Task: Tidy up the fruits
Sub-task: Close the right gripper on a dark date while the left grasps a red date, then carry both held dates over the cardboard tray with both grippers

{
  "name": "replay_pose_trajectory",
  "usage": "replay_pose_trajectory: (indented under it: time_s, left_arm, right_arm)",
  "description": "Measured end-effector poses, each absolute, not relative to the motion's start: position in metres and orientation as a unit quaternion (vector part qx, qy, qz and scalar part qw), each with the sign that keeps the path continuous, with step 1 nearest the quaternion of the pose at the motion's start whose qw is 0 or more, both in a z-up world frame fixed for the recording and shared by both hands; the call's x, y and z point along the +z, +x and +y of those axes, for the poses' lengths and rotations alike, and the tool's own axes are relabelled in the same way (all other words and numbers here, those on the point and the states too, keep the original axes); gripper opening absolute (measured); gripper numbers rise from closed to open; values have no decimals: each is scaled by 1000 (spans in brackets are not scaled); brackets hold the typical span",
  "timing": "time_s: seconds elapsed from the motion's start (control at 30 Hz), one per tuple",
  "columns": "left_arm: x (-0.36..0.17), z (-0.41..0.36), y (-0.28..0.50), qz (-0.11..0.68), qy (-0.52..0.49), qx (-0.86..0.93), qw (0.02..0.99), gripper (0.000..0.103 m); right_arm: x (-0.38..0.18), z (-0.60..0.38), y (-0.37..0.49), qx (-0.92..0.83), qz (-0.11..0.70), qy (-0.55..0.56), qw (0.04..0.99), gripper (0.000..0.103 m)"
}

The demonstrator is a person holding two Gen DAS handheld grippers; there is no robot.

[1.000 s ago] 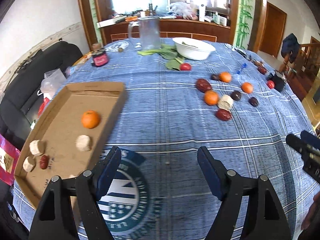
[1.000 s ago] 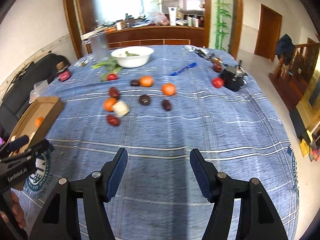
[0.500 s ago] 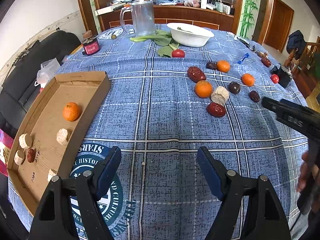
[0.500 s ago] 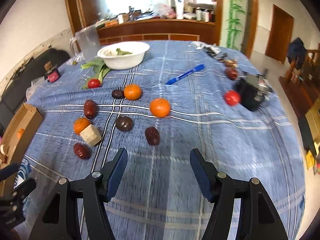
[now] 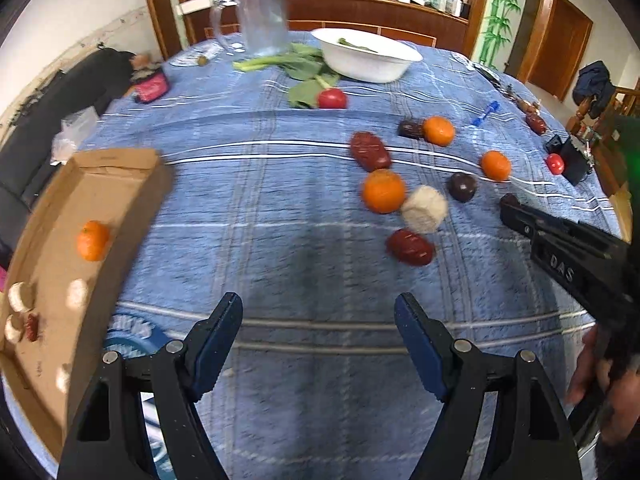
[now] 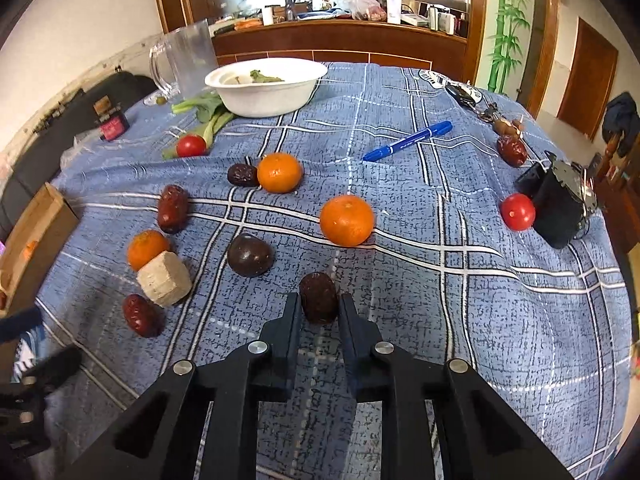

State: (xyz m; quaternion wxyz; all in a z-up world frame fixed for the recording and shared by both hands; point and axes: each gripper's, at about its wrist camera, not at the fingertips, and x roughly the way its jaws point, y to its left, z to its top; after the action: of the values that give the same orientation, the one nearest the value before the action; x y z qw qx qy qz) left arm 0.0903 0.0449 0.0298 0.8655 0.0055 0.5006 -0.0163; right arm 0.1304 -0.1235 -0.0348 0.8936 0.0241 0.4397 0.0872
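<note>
The right hand-held gripper point(image 6: 319, 306) has its black jaws drawn in against a dark brown wrinkled date point(image 6: 319, 297) lying on the blue checked tablecloth of the table point(image 6: 460, 320), pinching it on both sides. Just beyond sit a round dark purple fruit point(image 6: 250, 255) and an orange mandarin point(image 6: 347, 220); to the left lie a beige cork-like block point(image 6: 164, 279), touching another small mandarin point(image 6: 147, 249), and a glossy red date point(image 6: 140, 315). The left hand-held gripper point(image 5: 319, 328) hovers with its blue-padded jaws wide apart and nothing between them. At its left lies a shallow brown cardboard tray point(image 5: 116, 184) holding one mandarin point(image 5: 92, 240) and pale blocks.
</note>
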Motion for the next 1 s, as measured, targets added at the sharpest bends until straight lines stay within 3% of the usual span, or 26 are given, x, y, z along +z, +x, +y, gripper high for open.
replay_pose_trajectory:
  time_s: [0.27, 0.33, 0.37, 0.4, 1.0]
  left_arm:
    - [15, 11, 118, 508, 7, -67, 859, 76]
    - [10, 5, 122, 509, 13, -80, 857, 53]
    - [10, 4, 123, 498, 22, -81, 863, 47]
    - [10, 5, 124, 494, 22, -93, 864, 31]
    - [34, 61, 60, 473, -22, -114, 873, 31]
  right_arm:
    - [-26, -133, 119, 102, 432, 37, 895, 19]
    - [-26, -135, 119, 101, 433, 40, 895, 20]
    - [-26, -135, 118, 100, 433, 42, 895, 20]
    - [-27, -136, 118, 99, 433, 42, 895, 20]
    - [2, -121, 57, 75, 411, 21, 908, 20]
